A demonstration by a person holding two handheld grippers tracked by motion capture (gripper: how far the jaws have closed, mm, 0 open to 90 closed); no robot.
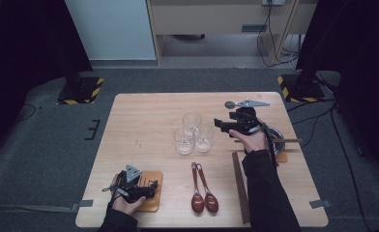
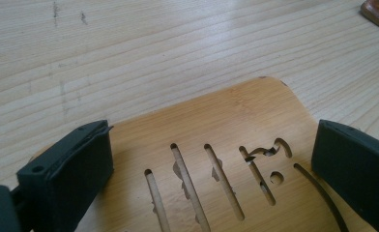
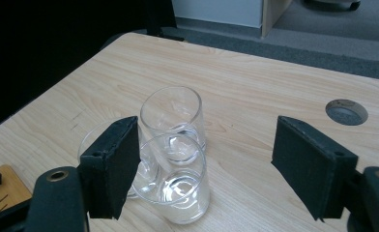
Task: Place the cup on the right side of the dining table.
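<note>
High view: light wooden table (image 1: 144, 116) with three clear glasses (image 1: 193, 133) clustered touching one another just right of centre. The right gripper (image 1: 220, 123) is held above the table just right of the cluster, pointing left toward it, jaws spread and nothing between the pads. Behind the right hand sits a metal bowl (image 1: 277, 137) on a mat, with a chopstick (image 1: 294, 140) laid across it. A dark chopstick pair (image 1: 240, 186) lies along the near right, two red-brown spoons (image 1: 202, 189) side by side near centre.

Left gripper (image 1: 151, 184) rests at the near left corner over a small bamboo coaster (image 1: 154, 203).

Left gripper view: jaws spread wide, one either side of the slotted coaster (image 2: 226, 130); the pads do not press on it.

Right gripper view: the nearest glass (image 3: 175, 181) stands between the open jaws, closer to the left-hand pad, not touched on the other side. A second glass (image 3: 173, 118) stands just behind it, a third partly hidden by the left-hand jaw.
</note>
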